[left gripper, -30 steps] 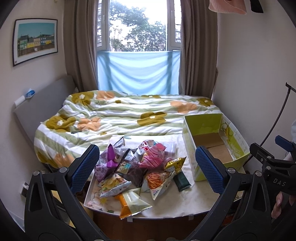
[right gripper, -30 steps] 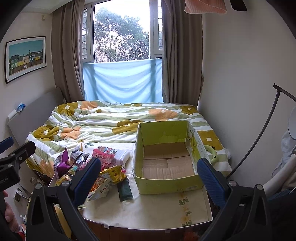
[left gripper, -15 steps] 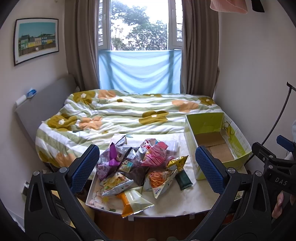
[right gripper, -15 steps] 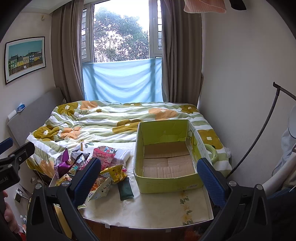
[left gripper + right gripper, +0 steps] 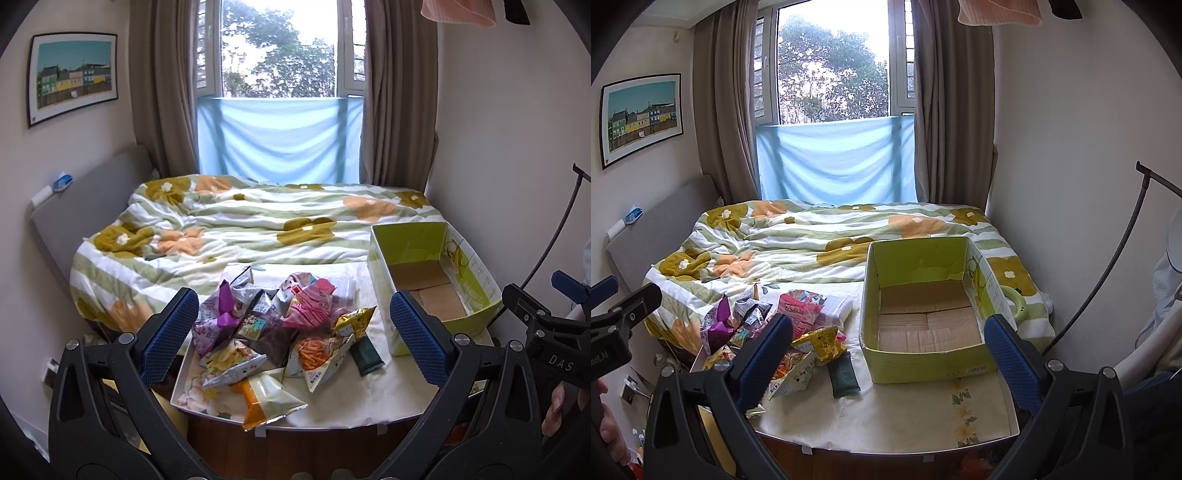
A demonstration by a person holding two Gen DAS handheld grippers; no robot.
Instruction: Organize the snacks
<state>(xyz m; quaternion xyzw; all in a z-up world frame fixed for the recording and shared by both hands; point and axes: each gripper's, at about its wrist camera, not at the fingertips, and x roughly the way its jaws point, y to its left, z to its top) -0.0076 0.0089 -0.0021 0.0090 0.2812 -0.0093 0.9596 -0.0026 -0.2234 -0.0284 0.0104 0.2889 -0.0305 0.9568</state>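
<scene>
Left hand-held gripper [image 5: 293,332]: jaws spread wide, nothing between the blue pads; it hangs above the near edge of the bench, aimed at the snack pile.
Right hand-held gripper [image 5: 888,354]: jaws likewise wide and empty; it hangs over the near edge of the bench, facing the box.
Bench [image 5: 905,413]: covered with a pale floral cloth, set against the foot of the bed.
Snack pile [image 5: 273,325]: a loose heap of packets on the left half of the bench, overlapping one another.
Purple packet [image 5: 218,321]: at the left of the heap, partly upright.
Pink packet [image 5: 308,308]: at the back of the heap.
Gold packet [image 5: 352,319]: at the right edge of the heap, touching the dark green packet.
Dark green packet [image 5: 843,374]: lies flat on the cloth, between the heap and the box, apart from the box.
Orange-and-white packet [image 5: 269,398]: nearest the front edge of the bench.
Box [image 5: 923,363]: yellow-green cardboard, open at the top, on the right half of the bench; only its brown flaps show inside.
Bed [image 5: 831,236]: behind the bench, under a striped quilt with flowers.
Window [image 5: 280,48]: behind the bed, between brown curtains, a blue cloth across its lower part.
</scene>
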